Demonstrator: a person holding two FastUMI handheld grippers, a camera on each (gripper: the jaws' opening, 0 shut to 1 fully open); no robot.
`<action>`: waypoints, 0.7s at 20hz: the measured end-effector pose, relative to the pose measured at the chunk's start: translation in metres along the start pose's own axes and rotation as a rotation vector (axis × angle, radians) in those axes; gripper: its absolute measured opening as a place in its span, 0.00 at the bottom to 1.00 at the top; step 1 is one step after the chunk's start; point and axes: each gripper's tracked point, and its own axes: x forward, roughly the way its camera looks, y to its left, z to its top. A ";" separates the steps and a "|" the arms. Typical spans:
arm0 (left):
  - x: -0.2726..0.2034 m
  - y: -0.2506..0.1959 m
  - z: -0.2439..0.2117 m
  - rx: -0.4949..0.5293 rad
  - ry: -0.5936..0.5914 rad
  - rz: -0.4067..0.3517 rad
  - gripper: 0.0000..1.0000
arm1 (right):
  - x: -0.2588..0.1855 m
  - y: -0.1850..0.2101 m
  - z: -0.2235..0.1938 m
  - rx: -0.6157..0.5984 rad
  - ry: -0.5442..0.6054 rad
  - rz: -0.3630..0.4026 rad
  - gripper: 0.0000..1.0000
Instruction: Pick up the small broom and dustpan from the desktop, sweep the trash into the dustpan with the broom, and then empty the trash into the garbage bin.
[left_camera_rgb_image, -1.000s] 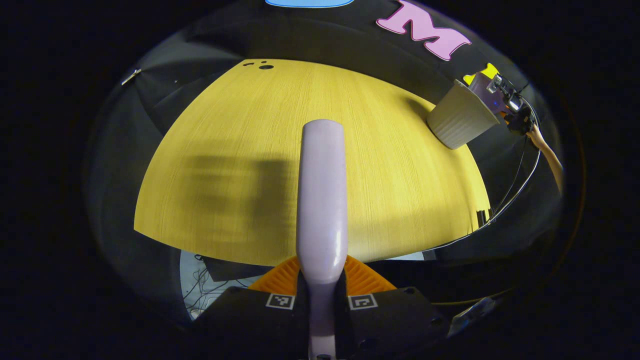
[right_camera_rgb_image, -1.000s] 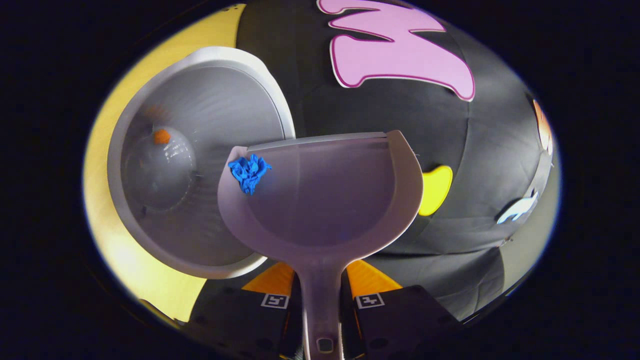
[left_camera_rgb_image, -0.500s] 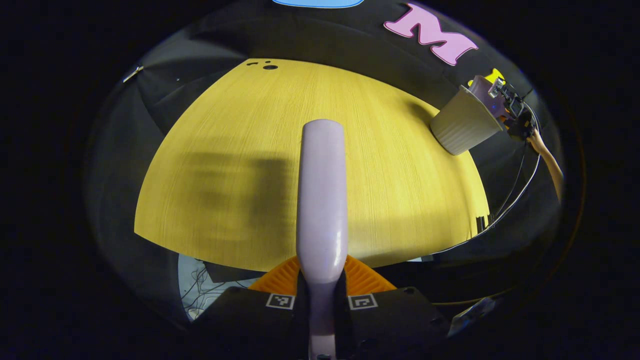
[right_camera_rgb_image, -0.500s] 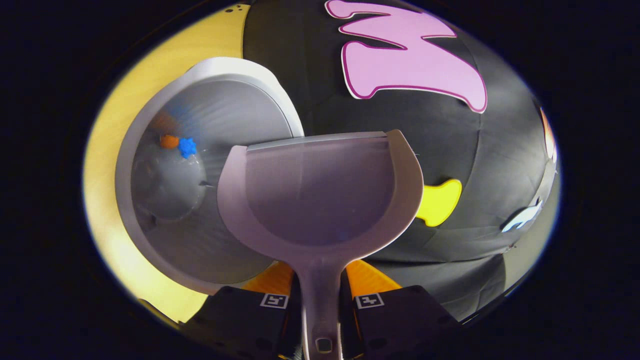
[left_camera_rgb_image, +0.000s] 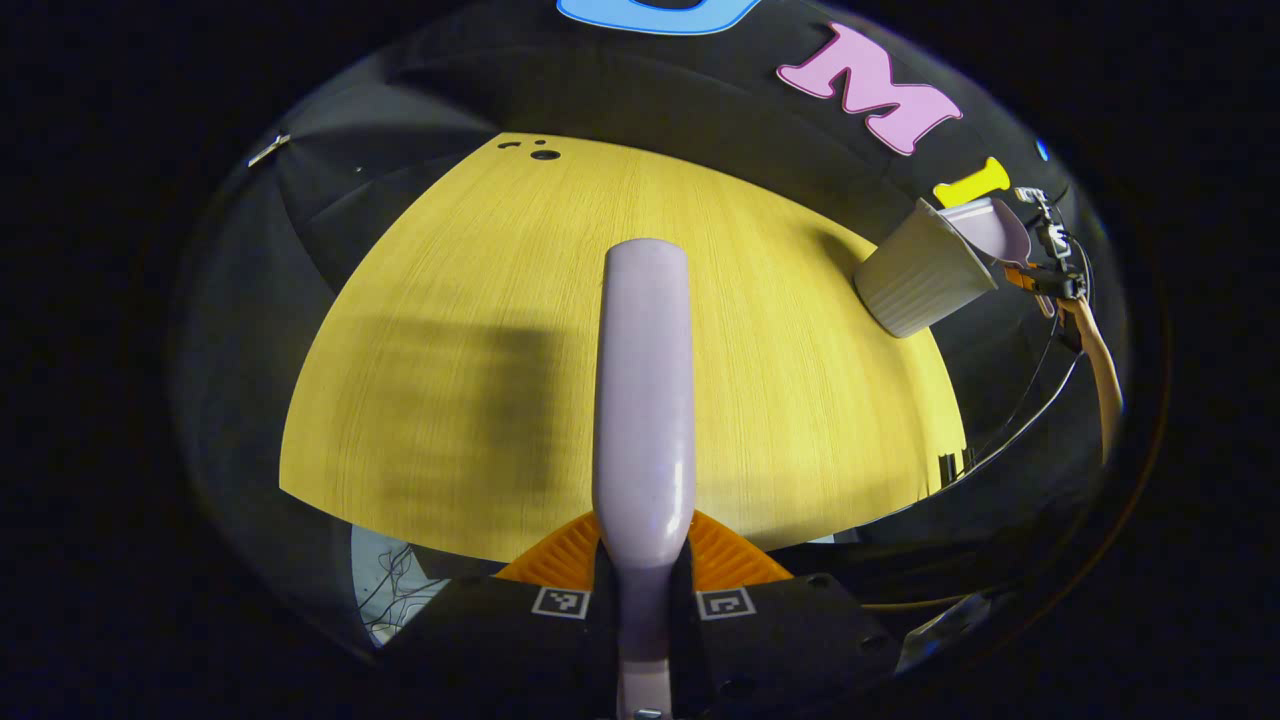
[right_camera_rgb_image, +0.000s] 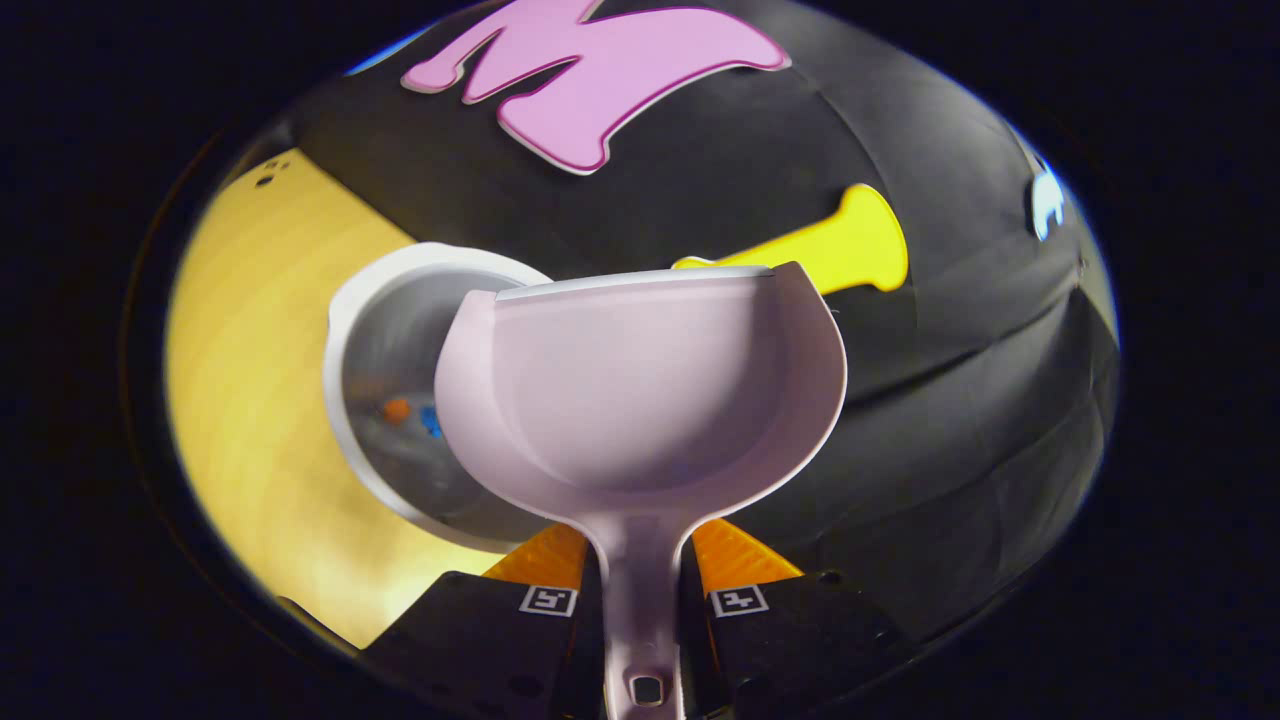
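In the right gripper view my right gripper (right_camera_rgb_image: 642, 580) is shut on the handle of the pale lilac dustpan (right_camera_rgb_image: 640, 390), whose pan holds nothing. Behind its left side stands the white garbage bin (right_camera_rgb_image: 400, 390), with an orange scrap (right_camera_rgb_image: 397, 408) and a blue scrap (right_camera_rgb_image: 430, 420) at its bottom. In the left gripper view my left gripper (left_camera_rgb_image: 645, 590) is shut on the lilac broom (left_camera_rgb_image: 645, 400), which points out over the yellow desktop (left_camera_rgb_image: 450, 330). At far right the dustpan (left_camera_rgb_image: 995, 228) hangs at the rim of the ribbed garbage bin (left_camera_rgb_image: 915, 275), with the right gripper (left_camera_rgb_image: 1045, 275) behind it.
The bin stands near the desktop's far right corner, close to the black cloth wall. A forearm (left_camera_rgb_image: 1100, 360) and cables (left_camera_rgb_image: 1030, 390) trail beyond the right edge. Small holes (left_camera_rgb_image: 540, 153) mark the far corner. The floor with loose wires (left_camera_rgb_image: 390, 590) lies below the near edge.
The blue scrap slid off the dustpan into the bin beside the orange one. The dustpan then drew back and up from the bin. The broom barely moved.
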 end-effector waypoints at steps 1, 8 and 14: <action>0.000 0.001 0.000 0.009 -0.005 0.002 0.24 | 0.004 0.001 0.001 0.052 -0.012 0.016 0.34; -0.006 0.003 0.000 0.056 -0.028 -0.022 0.24 | -0.008 0.023 0.037 0.374 -0.120 0.190 0.34; 0.003 0.007 0.000 0.066 -0.059 -0.021 0.24 | -0.050 0.100 0.067 0.444 -0.155 0.434 0.33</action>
